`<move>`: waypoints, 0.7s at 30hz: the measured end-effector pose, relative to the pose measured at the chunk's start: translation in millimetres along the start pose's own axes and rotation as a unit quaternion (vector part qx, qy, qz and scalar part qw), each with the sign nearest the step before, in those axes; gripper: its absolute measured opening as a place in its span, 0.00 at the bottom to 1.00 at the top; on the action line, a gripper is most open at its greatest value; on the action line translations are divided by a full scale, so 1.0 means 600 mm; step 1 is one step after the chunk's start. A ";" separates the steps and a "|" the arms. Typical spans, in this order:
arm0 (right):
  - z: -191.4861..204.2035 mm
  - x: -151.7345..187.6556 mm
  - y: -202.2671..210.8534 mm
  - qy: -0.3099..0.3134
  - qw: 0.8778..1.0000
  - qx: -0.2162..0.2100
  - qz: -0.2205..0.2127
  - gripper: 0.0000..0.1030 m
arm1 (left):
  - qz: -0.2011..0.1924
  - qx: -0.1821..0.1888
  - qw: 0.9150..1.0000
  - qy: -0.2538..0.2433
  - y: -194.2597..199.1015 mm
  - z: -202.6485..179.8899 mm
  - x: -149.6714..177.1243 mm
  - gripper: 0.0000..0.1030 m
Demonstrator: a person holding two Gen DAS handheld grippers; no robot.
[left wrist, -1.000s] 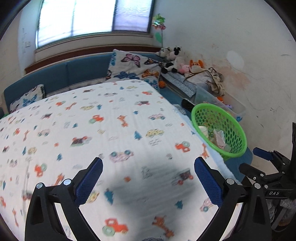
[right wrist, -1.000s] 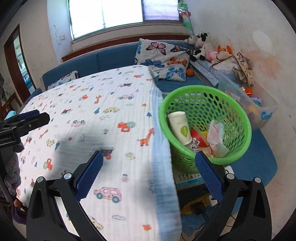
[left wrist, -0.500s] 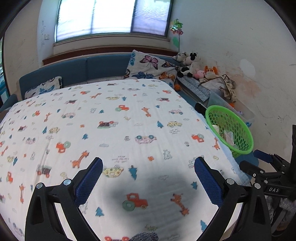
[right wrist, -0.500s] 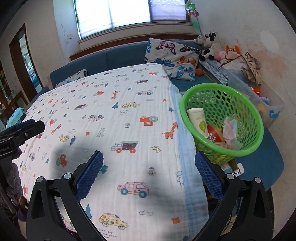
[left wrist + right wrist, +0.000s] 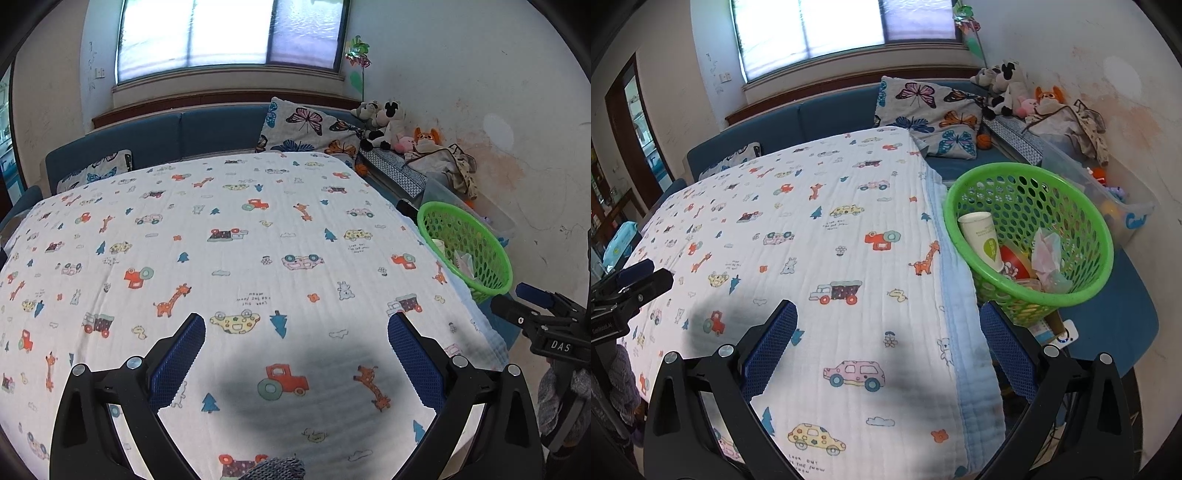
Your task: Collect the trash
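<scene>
My right gripper (image 5: 888, 363) and left gripper (image 5: 295, 363) gape wide, empty — the basket (image 5: 1086, 288) of trash (image 5: 1047, 254) sits just beyond my right finger.

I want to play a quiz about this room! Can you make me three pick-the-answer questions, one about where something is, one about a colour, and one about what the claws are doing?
1. Where is the basket?
A. On top of the cloth
B. Beside the cloth-covered table's right edge
C. On the window sill

2. What colour is the basket?
A. Green
B. Red
C. Yellow

3. What are the left claw and right claw doing?
A. Both shut on trash
B. One holds a cup
C. Both open and empty

Answers:
1. B, it sits just past the blue edge of the cloth.
2. A, its holed wall is bright green.
3. C, each claw's blue pads stand wide apart with nothing between them.
</scene>
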State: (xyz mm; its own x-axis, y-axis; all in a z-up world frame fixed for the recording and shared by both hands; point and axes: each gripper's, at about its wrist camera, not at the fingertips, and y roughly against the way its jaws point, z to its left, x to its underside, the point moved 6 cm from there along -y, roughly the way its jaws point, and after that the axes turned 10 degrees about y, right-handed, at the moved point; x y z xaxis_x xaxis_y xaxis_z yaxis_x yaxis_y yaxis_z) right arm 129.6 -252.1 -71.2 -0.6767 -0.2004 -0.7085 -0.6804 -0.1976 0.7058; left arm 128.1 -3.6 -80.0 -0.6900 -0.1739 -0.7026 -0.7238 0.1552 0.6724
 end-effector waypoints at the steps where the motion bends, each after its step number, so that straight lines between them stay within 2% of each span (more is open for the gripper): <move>1: -0.001 0.000 0.000 -0.001 1.000 0.000 0.000 0.96 | 0.000 -0.001 1.000 0.001 0.000 0.002 0.000 0.93; 21: 0.001 0.002 -0.003 -0.006 1.000 -0.009 0.000 0.96 | 0.012 -0.014 1.000 0.025 -0.005 0.028 0.019 0.93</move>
State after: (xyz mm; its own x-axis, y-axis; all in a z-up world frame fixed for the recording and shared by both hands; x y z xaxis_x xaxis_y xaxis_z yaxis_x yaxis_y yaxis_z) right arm 130.0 -251.4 -73.5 -0.6806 -0.1888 -0.7079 -0.6749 -0.2142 0.7061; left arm 122.2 10.2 -93.7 -0.7048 -0.2196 -0.6745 -0.7066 0.1335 0.6949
